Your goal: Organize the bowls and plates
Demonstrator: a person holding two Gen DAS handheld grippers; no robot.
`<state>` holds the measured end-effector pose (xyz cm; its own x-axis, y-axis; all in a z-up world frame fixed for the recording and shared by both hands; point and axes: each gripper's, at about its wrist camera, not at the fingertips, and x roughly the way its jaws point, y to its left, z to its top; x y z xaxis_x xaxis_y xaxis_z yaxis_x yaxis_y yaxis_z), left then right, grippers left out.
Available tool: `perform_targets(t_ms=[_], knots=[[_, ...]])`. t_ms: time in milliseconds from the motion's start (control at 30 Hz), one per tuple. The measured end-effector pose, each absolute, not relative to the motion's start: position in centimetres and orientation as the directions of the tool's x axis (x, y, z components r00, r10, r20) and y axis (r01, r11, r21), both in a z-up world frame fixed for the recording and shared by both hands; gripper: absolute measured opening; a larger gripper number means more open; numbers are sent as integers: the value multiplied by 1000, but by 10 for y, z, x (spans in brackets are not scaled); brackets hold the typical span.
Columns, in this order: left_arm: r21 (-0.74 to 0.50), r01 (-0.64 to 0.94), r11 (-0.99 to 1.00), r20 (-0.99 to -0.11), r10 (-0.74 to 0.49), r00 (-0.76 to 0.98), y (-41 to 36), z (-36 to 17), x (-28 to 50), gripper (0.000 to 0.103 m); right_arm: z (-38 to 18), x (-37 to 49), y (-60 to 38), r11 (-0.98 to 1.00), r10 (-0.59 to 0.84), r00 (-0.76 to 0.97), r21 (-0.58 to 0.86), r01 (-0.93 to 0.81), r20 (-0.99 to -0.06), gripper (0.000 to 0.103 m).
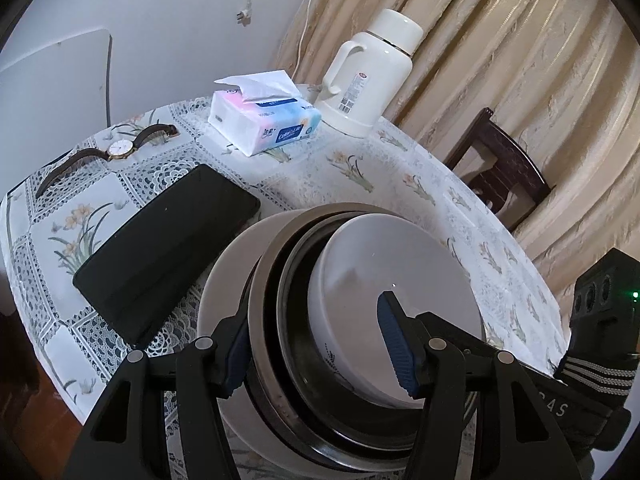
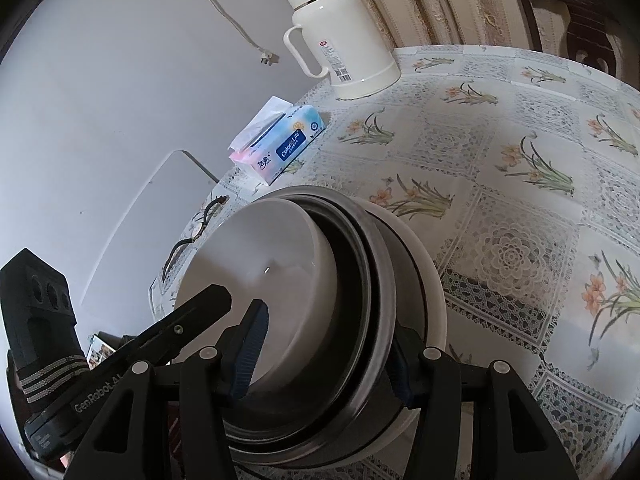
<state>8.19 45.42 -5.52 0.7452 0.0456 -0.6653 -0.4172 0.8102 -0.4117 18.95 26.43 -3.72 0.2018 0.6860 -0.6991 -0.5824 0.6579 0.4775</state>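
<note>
the left tool [image 1: 320,344] grips the near rim of the bowl stack [image 1: 352,292], one finger outside, one inside the white bowl [image 1: 400,280]. the right tool [image 2: 324,352] clamps the same stack likewise. the stack sits on the bench [image 1: 360,168], in front of the tissue pack [image 1: 264,120], the phone [image 1: 168,256] to its left.

Home dining room: flowered tablecloth [image 1: 360,176], thermos jug [image 1: 372,76], tissue pack [image 1: 264,124], wristwatch [image 1: 119,149], curtains [image 1: 520,60], wooden chair [image 1: 500,168].
</note>
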Motion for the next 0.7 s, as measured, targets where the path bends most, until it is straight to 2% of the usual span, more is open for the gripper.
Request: perform_targets(t_ms=[133, 233, 533, 700], knots=[[-414, -408, 814, -658, 42, 752, 454, -54, 84, 59, -31, 187, 263, 660, 688, 251, 443, -607, -681, 59], [-416, -411, 811, -663, 39, 748, 455, -54, 86, 59, -25, 186, 259, 656, 698, 276, 433, -618, -661, 66], [-441, -407, 800, -658, 20, 752, 455, -50, 80, 65, -19, 189, 241, 665, 707, 319, 441, -603, -632, 67], [-441, -403, 802, -654, 20, 756, 453, -46, 76, 65, -21, 190, 233, 670, 709, 321, 459, -583, -628, 68]])
